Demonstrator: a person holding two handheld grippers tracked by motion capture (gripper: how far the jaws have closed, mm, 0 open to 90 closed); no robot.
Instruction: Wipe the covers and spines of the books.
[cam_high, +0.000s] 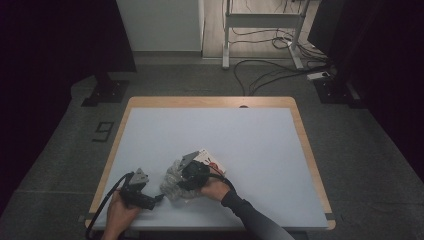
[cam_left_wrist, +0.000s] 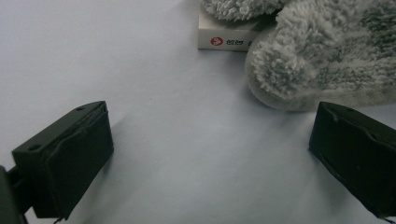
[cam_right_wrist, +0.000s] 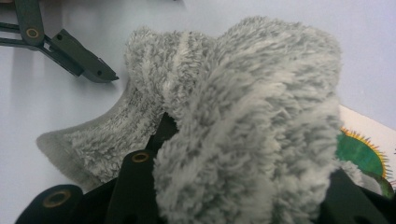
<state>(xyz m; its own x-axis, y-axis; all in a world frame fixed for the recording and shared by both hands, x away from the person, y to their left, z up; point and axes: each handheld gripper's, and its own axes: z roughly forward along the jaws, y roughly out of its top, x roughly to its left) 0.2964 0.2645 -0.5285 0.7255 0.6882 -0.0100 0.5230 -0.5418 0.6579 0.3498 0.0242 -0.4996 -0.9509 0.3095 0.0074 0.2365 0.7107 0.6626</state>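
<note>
A grey fluffy cloth (cam_high: 171, 182) lies bunched near the table's front edge, partly over a small white box (cam_high: 214, 162) with a red mark. My right gripper (cam_high: 181, 183) is shut on a thick fold of the cloth (cam_right_wrist: 243, 116), and the pile bulges up between its jaws (cam_right_wrist: 247, 186). Just left of the cloth my left gripper (cam_high: 159, 198) rests low on the mat, open with nothing between its jaws (cam_left_wrist: 210, 116). In the left gripper view the cloth's edge (cam_left_wrist: 322, 51) lies just past the right jaw, and the box (cam_left_wrist: 224, 39) sits behind it.
A white mat (cam_high: 250, 140) covers the wooden table. In the right gripper view the box's printed top (cam_right_wrist: 364, 149) peeks out beside the cloth, and one jaw of the left gripper (cam_right_wrist: 79, 60) lies at the upper left. Cables and a desk frame (cam_high: 260, 30) stand on the floor beyond.
</note>
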